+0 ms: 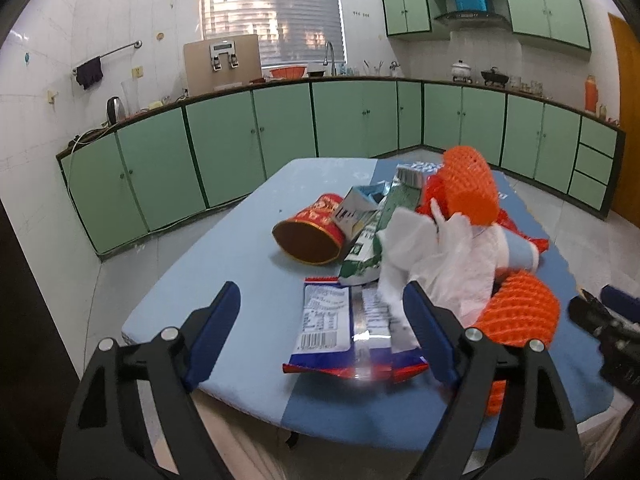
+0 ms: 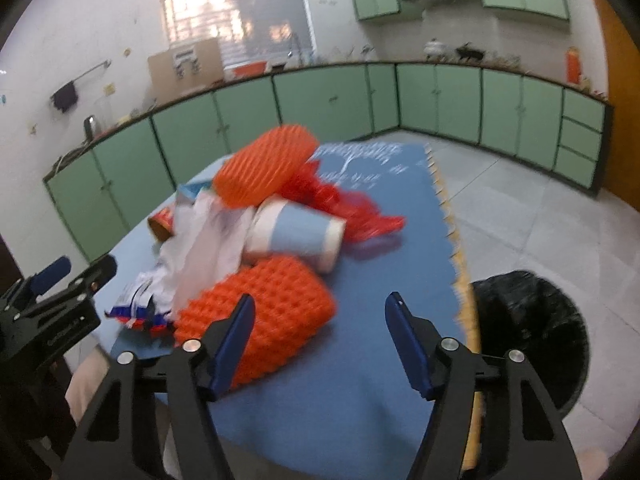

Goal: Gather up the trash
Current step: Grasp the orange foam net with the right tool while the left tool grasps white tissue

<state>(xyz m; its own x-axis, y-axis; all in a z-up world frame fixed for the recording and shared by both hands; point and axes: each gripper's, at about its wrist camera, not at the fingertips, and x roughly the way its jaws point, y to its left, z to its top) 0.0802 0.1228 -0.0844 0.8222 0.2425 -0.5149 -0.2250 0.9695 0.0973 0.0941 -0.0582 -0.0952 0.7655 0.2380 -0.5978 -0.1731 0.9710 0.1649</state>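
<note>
A pile of trash lies on the blue table [image 1: 224, 256]. It holds a red paper cup [image 1: 310, 230] on its side, a green-and-white carton [image 1: 368, 240], crumpled white tissue [image 1: 436, 256], a blue-and-white snack wrapper [image 1: 344, 320], a blue paper cup [image 2: 296, 232] and orange foam nets [image 2: 264, 320]. My left gripper [image 1: 322, 300] is open and empty, just above the wrapper. My right gripper [image 2: 320, 312] is open and empty, near the closest orange net. A bin lined with a black bag [image 2: 532, 328] stands on the floor to the right of the table.
Green cabinets [image 1: 280, 128] and a cluttered counter run along the far walls. A second orange net [image 2: 266, 164] and red mesh [image 2: 356, 204] lie at the back of the pile. The left gripper shows at the left edge of the right wrist view [image 2: 56, 304].
</note>
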